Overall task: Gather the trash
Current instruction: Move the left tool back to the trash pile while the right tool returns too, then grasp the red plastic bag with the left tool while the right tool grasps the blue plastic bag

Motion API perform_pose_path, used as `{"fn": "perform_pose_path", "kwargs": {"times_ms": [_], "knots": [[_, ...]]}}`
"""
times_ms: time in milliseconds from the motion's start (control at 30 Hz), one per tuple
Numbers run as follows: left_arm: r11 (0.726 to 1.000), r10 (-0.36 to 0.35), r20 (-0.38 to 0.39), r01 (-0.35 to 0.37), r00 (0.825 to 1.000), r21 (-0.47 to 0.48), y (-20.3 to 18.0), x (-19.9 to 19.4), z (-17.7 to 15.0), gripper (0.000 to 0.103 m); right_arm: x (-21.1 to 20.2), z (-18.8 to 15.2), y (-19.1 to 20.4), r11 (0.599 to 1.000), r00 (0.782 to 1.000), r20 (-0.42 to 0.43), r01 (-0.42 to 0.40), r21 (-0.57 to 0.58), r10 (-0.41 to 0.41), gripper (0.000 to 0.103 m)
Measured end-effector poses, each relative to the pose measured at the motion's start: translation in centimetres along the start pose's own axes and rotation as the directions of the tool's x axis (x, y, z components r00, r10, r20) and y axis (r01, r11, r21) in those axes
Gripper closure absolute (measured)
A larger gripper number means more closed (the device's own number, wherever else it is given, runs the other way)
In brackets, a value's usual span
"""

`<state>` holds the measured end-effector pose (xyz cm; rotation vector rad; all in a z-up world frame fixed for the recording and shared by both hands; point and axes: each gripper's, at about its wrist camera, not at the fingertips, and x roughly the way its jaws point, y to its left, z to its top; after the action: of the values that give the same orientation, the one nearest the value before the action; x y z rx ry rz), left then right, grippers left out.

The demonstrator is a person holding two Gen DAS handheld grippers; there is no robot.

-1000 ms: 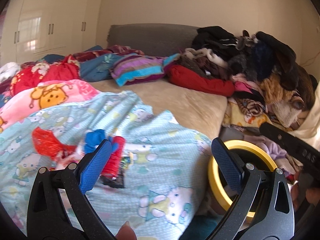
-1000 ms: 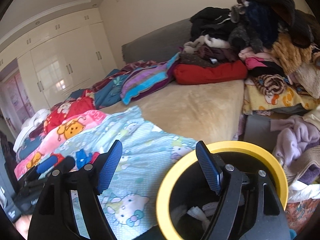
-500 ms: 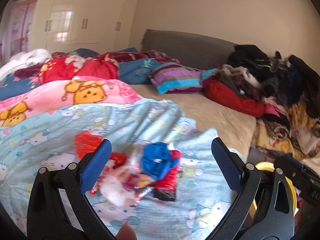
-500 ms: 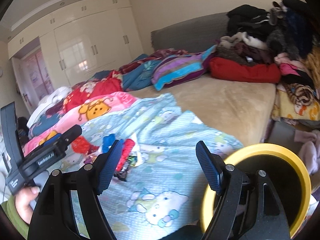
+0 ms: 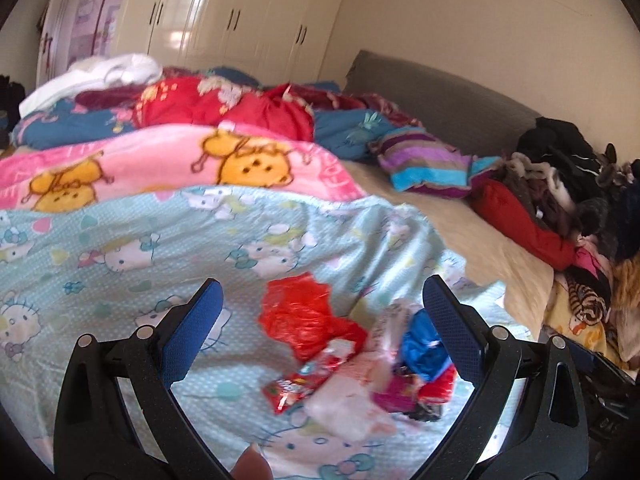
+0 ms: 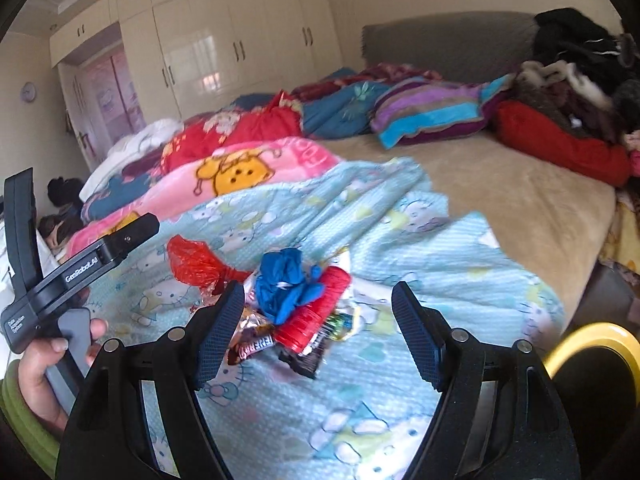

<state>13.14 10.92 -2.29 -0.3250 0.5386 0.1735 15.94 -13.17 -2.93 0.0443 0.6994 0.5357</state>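
Note:
A heap of trash lies on the light blue cartoon-cat sheet (image 5: 120, 248): a crumpled red plastic bag (image 5: 304, 316), a blue crumpled glove (image 5: 424, 346), a red bottle (image 6: 316, 316), snack wrappers (image 5: 288, 390) and a white packet (image 5: 344, 404). My left gripper (image 5: 322, 308) stands open just short of the heap, nothing between its fingers. In the right wrist view the same heap shows, with the blue glove (image 6: 286, 284) on top and the red bag (image 6: 192, 260) to its left. My right gripper (image 6: 318, 334) is open, close in front of the heap, empty.
The yellow-rimmed bin (image 6: 600, 344) stands off the bed edge at the right. A hand holds the left gripper's body (image 6: 68, 276) at the left of the right wrist view. Folded blankets (image 5: 168, 168), pillows (image 5: 424, 164) and a pile of clothes (image 5: 560, 184) cover the bed's far parts.
Both grippers have swung left, away from the yellow bin and toward the trash heap, which now sits larger and nearer between the fingers. Both stayed open.

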Motion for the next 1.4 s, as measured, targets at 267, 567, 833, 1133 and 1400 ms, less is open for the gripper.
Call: {"fn": "perform_pose_path", "kwargs": {"times_ms": [267, 567, 833, 1133, 1400], "knots": [[0.998, -0.044, -0.135, 0.037, 0.990, -0.058, 3.0, 4.5, 0.0, 0.011, 5.7, 1.6, 1.3, 0.999, 0.994, -0.105, -0.029, -0.041, 0.024, 0.032], [0.990, -0.096, -0.243, 0.067, 0.965, -0.124, 4.3, 8.8, -0.5, 0.011, 10.0, 2.0, 2.0, 0.998, 0.980, -0.195, -0.046, -0.048, 0.036, 0.048], [0.988, -0.140, -0.276, 0.115, 0.951, -0.107, 2.7, 9.0, -0.6, 0.063, 8.8, 1.3, 1.9, 0.992, 0.972, -0.202, -0.127, -0.019, 0.121, 0.090], [0.984, -0.170, -0.227, 0.153, 0.959, -0.089, 0.5, 6.1, 0.3, 0.097, 4.6, 0.8, 1.1, 0.988, 0.977, -0.147, -0.150, 0.036, 0.154, 0.091], [0.977, -0.213, -0.160, 0.206, 0.964, -0.055, -2.1, 2.7, 1.7, 0.097, 1.8, 1.1, -0.1, 0.985, 0.980, -0.103, -0.163, 0.060, 0.169, 0.091]]}}
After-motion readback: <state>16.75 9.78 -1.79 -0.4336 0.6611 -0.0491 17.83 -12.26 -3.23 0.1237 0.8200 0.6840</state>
